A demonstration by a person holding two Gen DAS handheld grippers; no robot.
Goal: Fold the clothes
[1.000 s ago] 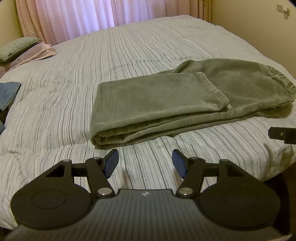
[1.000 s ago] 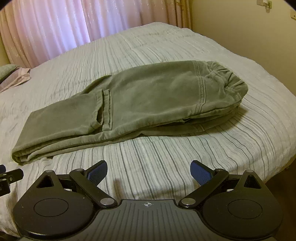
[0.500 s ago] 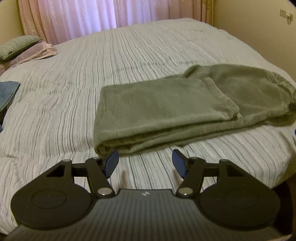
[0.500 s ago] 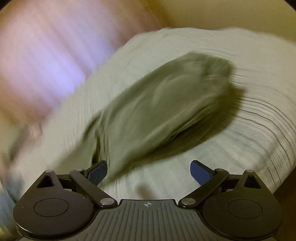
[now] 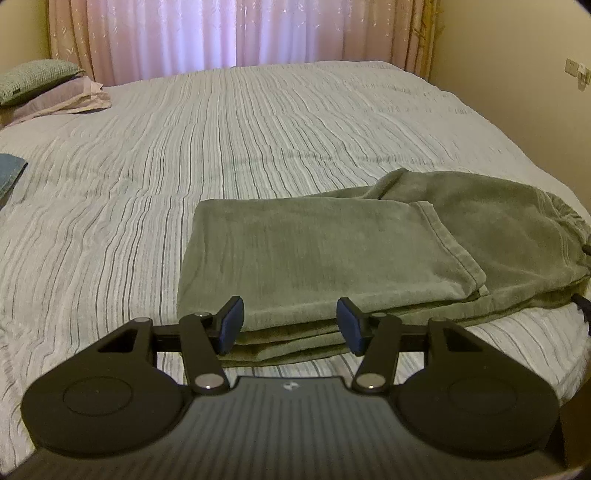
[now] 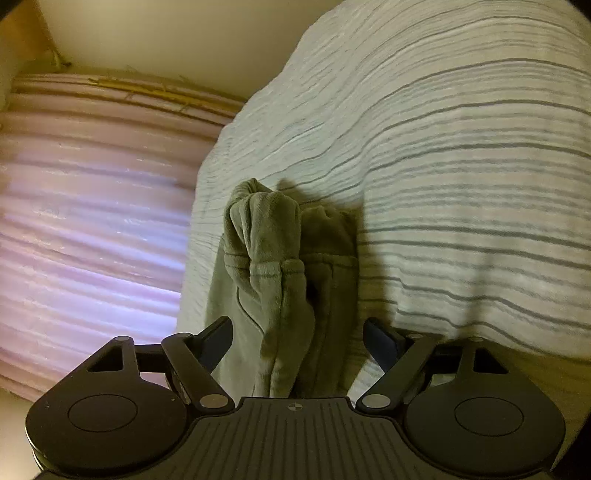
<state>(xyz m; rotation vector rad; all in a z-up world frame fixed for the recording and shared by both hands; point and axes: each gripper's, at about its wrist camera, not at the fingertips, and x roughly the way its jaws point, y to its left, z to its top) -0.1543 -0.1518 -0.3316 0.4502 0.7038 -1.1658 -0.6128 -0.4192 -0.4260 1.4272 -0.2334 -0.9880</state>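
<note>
Olive green velour trousers (image 5: 332,254) lie folded lengthwise on the striped bed, legs doubled over toward the waist at the right. My left gripper (image 5: 288,328) sits at the near folded edge, its jaws closing, with the stacked cloth edge showing between the blue pads (image 5: 231,326) but not pressed. In the right wrist view the picture is rolled on its side: the gathered waistband end of the trousers (image 6: 269,251) runs between the fingers of my right gripper (image 6: 297,345). Those jaws are closing too, and the dark pads (image 6: 380,341) stand apart from the cloth.
The striped bedspread (image 5: 258,129) stretches away to pink curtains (image 5: 221,33). Pillows (image 5: 44,88) lie at the far left and a blue cloth (image 5: 9,173) at the left edge. The bed's right edge (image 5: 554,343) drops off beside a yellow wall (image 5: 517,74).
My left gripper has moved up to the trousers' near fold and narrowed. My right gripper has rolled onto its side, swung to the waistband end, and its fingers have come closer together.
</note>
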